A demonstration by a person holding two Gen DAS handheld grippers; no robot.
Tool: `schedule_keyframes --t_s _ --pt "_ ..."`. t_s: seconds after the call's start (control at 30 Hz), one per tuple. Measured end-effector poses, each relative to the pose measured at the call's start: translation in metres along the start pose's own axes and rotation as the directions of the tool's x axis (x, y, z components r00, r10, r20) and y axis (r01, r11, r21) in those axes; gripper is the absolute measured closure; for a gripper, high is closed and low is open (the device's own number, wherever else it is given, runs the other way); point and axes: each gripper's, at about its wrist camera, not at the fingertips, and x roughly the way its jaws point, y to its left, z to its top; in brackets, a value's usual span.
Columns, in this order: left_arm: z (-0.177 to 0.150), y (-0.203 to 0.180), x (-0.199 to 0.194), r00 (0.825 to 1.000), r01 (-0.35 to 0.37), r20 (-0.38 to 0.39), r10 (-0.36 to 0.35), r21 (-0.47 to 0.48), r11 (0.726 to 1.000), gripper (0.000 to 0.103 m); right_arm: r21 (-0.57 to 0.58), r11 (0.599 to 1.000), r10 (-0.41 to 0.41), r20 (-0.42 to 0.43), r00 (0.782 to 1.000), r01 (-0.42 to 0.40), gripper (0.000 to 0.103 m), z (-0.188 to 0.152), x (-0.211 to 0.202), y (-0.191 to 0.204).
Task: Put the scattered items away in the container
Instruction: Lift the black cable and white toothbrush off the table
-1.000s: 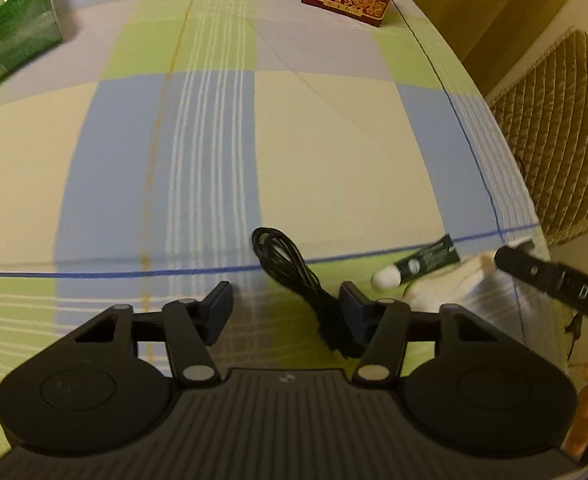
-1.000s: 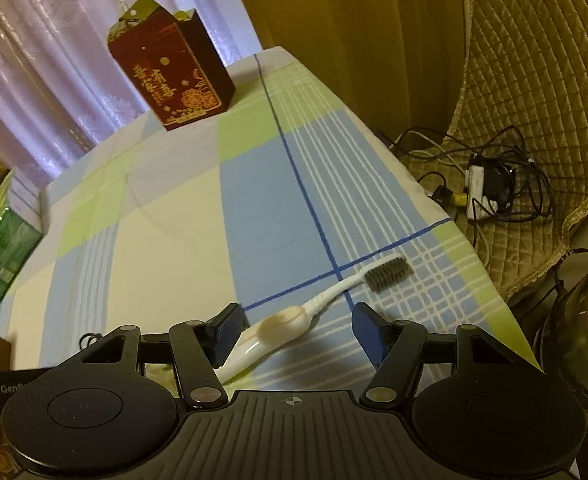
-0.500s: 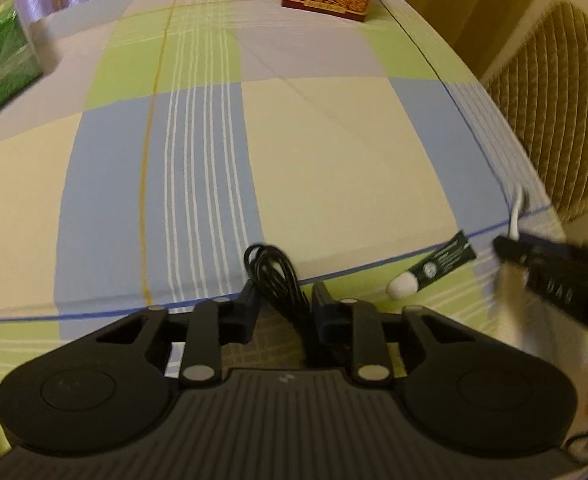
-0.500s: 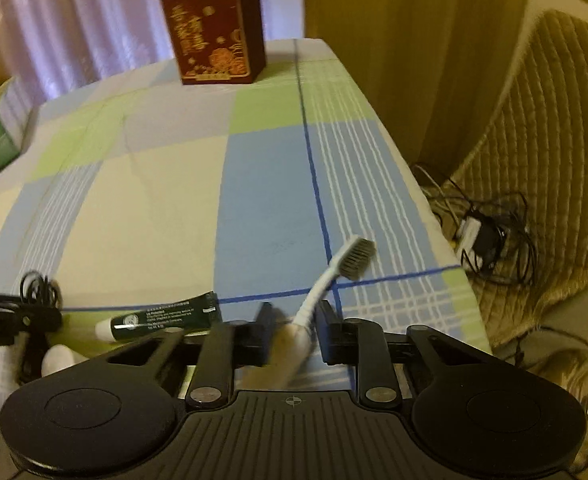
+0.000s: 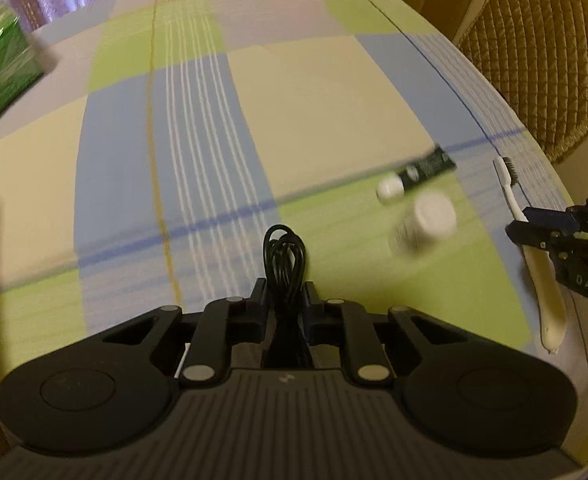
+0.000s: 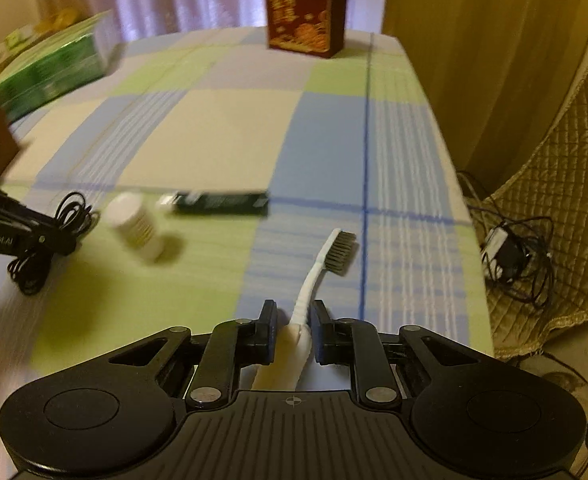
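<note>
Scattered items are what I am picking up, and I have two of them now. My left gripper (image 5: 285, 294) is squeezed tight on the black cable bundle (image 5: 283, 256), whose loops poke out ahead of the fingers. My right gripper (image 6: 292, 322) is pinched on the handle of the white toothbrush (image 6: 320, 268), and the brush head sticks out in front, a bit to the right. I hold the thick handle because the thin neck would slip, I think. Ahead and to the left of my right gripper, a small white bottle (image 6: 135, 226) and a dark tube (image 6: 217, 202) lie on the checked cloth of the counter (image 6: 233, 128), near each other. They are not tidied yet. A red box (image 6: 304, 6) stands far ahead at the counter's back edge. I cannot tell if it is the container. Green packs (image 6: 51, 66) sit far off to the left.
</note>
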Motion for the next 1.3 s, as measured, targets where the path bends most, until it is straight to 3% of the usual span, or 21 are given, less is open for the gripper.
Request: schedule_keyframes --t_s 0.2,0.23,0.27,0.3,0.33,0.5,0.63,0.7,0.77,0.8,1.03,1.3 --pt "-0.04 -0.006 -0.021 0.999 0.01 -0.048 -0.012 -0.052 0.999 0.091 -0.036 0.999 0.037 -0.03 0.999 -0.038 0.082 -0.021 -0.018 0.013" --pt "-0.045 -0.006 -0.024 0.999 0.01 -0.051 -0.013 -0.064 0.998 0.09 -0.033 0.999 0.041 -0.031 0.999 -0.042 0.072 -0.024 -0.019 0.014" --pt "-0.047 -0.005 -0.025 0.999 0.011 -0.052 -0.014 -0.075 0.997 0.09 -0.026 0.998 0.048 -0.036 0.998 -0.049 0.04 -0.026 -0.02 0.014" --pt "-0.048 -0.005 -0.026 0.999 0.01 -0.049 -0.014 -0.086 0.996 0.09 -0.017 0.999 0.038 -0.05 0.998 -0.039 0.022 -0.027 -0.02 0.015" --pt "-0.048 -0.004 -0.026 0.999 0.008 -0.047 -0.012 -0.095 0.995 0.089 -0.011 0.999 0.03 -0.05 0.998 -0.03 0.015 -0.029 -0.02 0.015" --pt "-0.04 -0.006 -0.021 0.999 -0.022 -0.033 0.019 -0.073 0.997 0.085 0.013 1.0 0.02 -0.056 0.998 -0.02 0.016 -0.034 -0.022 0.016" --pt "-0.043 -0.011 -0.02 0.999 -0.044 -0.018 0.043 -0.057 0.997 0.085 -0.007 1.0 -0.007 -0.035 0.999 0.007 0.03 -0.037 -0.024 0.02" --pt "-0.047 -0.015 -0.021 0.998 -0.06 -0.01 0.06 -0.043 0.997 0.085 -0.019 1.0 -0.011 -0.028 1.0 0.01 0.043 -0.038 -0.026 0.024" --pt "-0.051 -0.018 -0.024 0.998 -0.063 -0.01 0.063 -0.037 0.997 0.087 -0.04 0.999 -0.002 -0.025 1.0 0.001 0.078 -0.04 -0.031 0.03" --pt "-0.054 -0.02 -0.025 0.998 -0.059 -0.011 0.059 -0.035 0.998 0.092 -0.043 0.999 0.001 -0.03 1.0 -0.002 0.079 -0.041 -0.032 0.033" --pt "-0.075 -0.022 -0.036 1.0 -0.008 -0.028 0.007 -0.055 0.998 0.093 0.076 0.996 0.053 -0.047 0.997 -0.049 0.081 -0.047 -0.041 0.026" --pt "-0.092 -0.017 -0.059 1.0 -0.024 0.002 0.024 -0.087 0.996 0.093 0.091 0.992 0.089 -0.023 0.996 -0.086 0.081 -0.05 -0.065 0.036"
